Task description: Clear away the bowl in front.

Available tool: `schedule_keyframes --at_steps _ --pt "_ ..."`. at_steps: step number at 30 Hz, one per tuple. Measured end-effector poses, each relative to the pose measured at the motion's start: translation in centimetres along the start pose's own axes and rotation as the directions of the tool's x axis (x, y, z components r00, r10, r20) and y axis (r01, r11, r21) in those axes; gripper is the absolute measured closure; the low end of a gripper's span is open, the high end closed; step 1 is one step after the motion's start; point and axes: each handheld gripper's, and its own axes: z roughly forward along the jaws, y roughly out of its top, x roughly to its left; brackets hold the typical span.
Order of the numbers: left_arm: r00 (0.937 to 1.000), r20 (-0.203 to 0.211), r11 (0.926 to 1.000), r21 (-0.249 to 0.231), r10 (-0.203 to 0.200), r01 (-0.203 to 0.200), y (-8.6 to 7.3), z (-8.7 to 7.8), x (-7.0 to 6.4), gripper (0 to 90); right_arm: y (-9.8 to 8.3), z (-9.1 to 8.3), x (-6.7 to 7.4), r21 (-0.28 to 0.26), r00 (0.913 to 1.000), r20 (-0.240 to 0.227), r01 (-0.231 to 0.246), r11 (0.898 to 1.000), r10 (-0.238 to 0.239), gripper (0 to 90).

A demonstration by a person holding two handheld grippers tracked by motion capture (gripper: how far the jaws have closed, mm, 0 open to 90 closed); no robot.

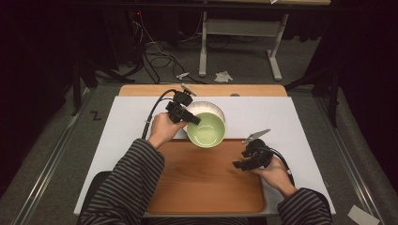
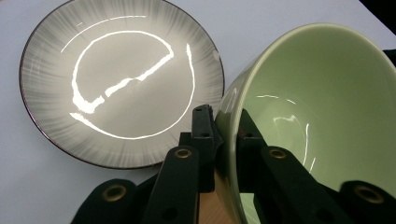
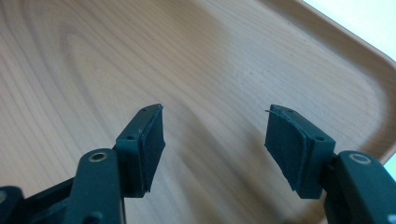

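Observation:
My left gripper (image 1: 191,120) is shut on the rim of a pale green bowl (image 1: 207,130); in the left gripper view its jaws (image 2: 225,122) pinch the wall of the bowl (image 2: 327,112), one inside and one outside. The bowl is tilted and sits over the far edge of the wooden tray (image 1: 202,183). Just behind it a grey streaked plate (image 1: 209,107) lies flat on the white mat, seen whole as the plate (image 2: 116,79) in the left gripper view. My right gripper (image 1: 238,164) hangs open over the tray's right side, and nothing is between its pads (image 3: 152,140) above the tray (image 3: 84,65).
A white mat (image 1: 126,122) covers the table under the tray and plate. The tray's raised rim (image 3: 369,70) curves close to my right gripper. Beyond the table stand a desk frame (image 1: 202,47) and loose cables (image 1: 155,56) on the floor.

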Motion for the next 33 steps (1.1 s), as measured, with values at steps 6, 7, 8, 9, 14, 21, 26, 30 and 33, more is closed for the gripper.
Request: schedule_keyframes --at_steps 6,7,8,9,14,21,26,30,33 --pt "0.9999 0.005 0.9999 0.006 -0.009 0.009 -0.2 -0.3 0.2 82.6 0.0 0.0 -0.1 0.001 1.0 0.002 0.009 1.0 -0.009 39.0" --pt "0.9999 0.002 0.9999 0.007 -0.012 0.012 -0.3 -0.2 0.4 82.6 0.0 0.0 0.0 -0.001 1.0 0.001 0.0 1.0 0.0 38.9" --pt "0.9999 0.002 0.9999 0.007 -0.012 0.012 -0.3 -0.2 0.4 82.6 0.0 0.0 0.0 -0.001 1.0 0.001 0.0 1.0 0.0 38.9" --pt "0.9999 0.002 0.9999 0.009 -0.012 0.012 -0.4 -0.3 0.5 82.6 0.0 0.0 0.0 0.0 1.0 0.002 0.0 1.0 0.0 39.0" --pt "0.9999 0.007 0.9997 0.021 -0.015 0.015 -1.0 -0.5 0.7 82.5 0.0 0.1 0.0 -0.001 1.0 -0.002 0.001 1.0 -0.001 38.9" --pt "0.9997 0.016 0.9996 0.022 -0.018 0.018 -1.6 -0.9 0.5 82.4 0.0 0.0 0.0 0.002 1.0 0.002 0.006 1.0 -0.006 38.9" --pt "0.9994 0.032 0.9998 0.019 -0.012 0.012 -1.8 -1.4 0.1 82.4 0.1 0.1 0.1 0.003 0.9999 -0.001 -0.012 1.0 0.012 38.9" --pt "0.9991 0.042 0.9994 0.033 0.002 -0.003 -2.3 -1.6 -0.2 82.4 0.0 0.0 0.1 0.002 1.0 0.0 0.007 1.0 -0.007 38.9" --pt "0.9989 0.047 0.9995 0.032 0.003 -0.004 -2.5 -1.6 -0.5 82.3 0.1 0.2 0.1 0.005 1.0 -0.003 -0.008 1.0 0.008 38.9"
